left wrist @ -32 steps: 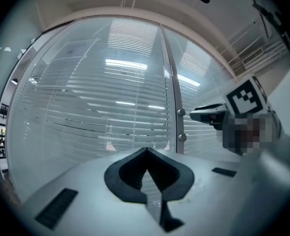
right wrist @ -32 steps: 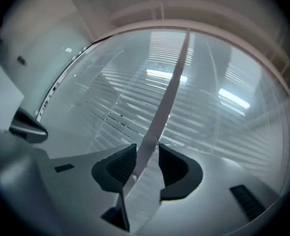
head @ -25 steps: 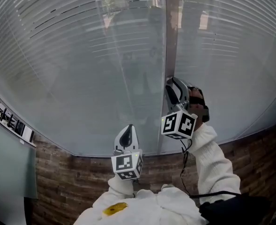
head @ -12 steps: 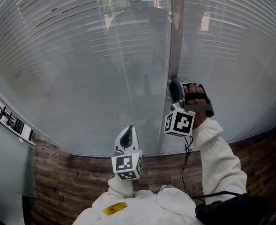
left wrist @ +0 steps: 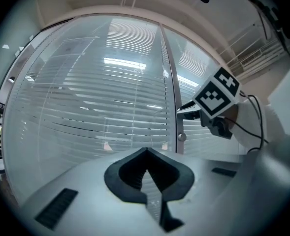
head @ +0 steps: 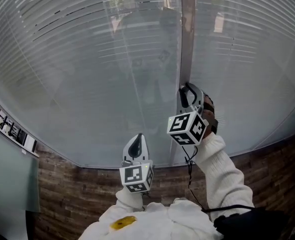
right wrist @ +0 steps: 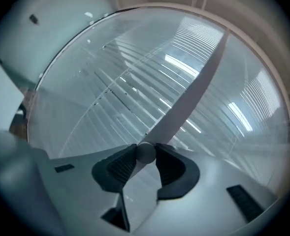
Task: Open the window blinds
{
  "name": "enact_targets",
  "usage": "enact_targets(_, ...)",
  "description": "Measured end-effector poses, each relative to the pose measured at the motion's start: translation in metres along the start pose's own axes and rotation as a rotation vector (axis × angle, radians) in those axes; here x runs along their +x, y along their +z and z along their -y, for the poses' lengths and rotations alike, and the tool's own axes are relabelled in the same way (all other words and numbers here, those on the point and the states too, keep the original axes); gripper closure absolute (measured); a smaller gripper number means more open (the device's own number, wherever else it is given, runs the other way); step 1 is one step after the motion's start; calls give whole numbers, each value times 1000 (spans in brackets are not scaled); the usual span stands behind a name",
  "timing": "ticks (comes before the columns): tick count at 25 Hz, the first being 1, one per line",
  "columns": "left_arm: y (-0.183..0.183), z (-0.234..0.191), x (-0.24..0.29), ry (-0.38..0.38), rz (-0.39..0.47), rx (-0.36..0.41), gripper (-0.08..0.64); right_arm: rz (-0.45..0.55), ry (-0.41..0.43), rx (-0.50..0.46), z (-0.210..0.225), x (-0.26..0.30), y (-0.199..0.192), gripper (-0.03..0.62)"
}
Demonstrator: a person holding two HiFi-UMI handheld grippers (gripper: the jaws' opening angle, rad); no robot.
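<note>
Metal knob (right wrist: 145,153), right gripper (right wrist: 145,149) jaws just closing on it, apparently touching, left gripper (left wrist: 146,151) pinched together.

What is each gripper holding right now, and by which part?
The right gripper has just been closing on the round knob on the window's centre post, pads on its two sides. The left gripper is shut and holds nothing.

Right gripper (head: 184,88) up against the grey mullion (head: 188,34) between slatted blinds (head: 87,49) (left gripper (head: 138,136) lower, near brick wall (head: 82,194)).
</note>
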State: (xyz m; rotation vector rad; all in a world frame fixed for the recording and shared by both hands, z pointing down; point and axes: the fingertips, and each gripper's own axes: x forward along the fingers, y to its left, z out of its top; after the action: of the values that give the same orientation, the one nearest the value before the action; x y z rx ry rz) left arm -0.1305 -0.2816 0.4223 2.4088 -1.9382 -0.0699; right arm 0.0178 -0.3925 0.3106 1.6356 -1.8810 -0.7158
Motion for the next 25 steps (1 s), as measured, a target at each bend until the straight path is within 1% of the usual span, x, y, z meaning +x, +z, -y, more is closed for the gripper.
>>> enact_targets(5, -2, -1, -3, 0, 2, -2, 561, 21, 4, 299, 5, -1, 0, 459)
enact_targets(9, -2, -1, -4, 0, 5, -3, 561, 59, 12, 554, 9, 0, -2, 459)
enact_targets(11, -3, -1, -5, 2, 4, -5, 561, 73, 14, 666, 10, 0, -4, 459)
enact_targets(14, 0, -2, -6, 9, 3, -9, 561, 82, 18, 809, 11, 1, -9, 459)
enact_targets(19, -2, 0, -5, 2, 2, -10, 561, 102, 9, 1001, 13, 1, -11, 460)
enact_targets(21, -1, 1, -5, 1, 1, -11, 561, 110, 16, 1096, 13, 1, -12, 460)
enact_targets(23, -1, 2, -4, 2, -1, -13, 561, 119, 33, 1224, 14, 1, -13, 460)
enact_targets(25, 0, 3, -4, 0, 1, -16, 561, 131, 55, 1389, 14, 1, -15, 460)
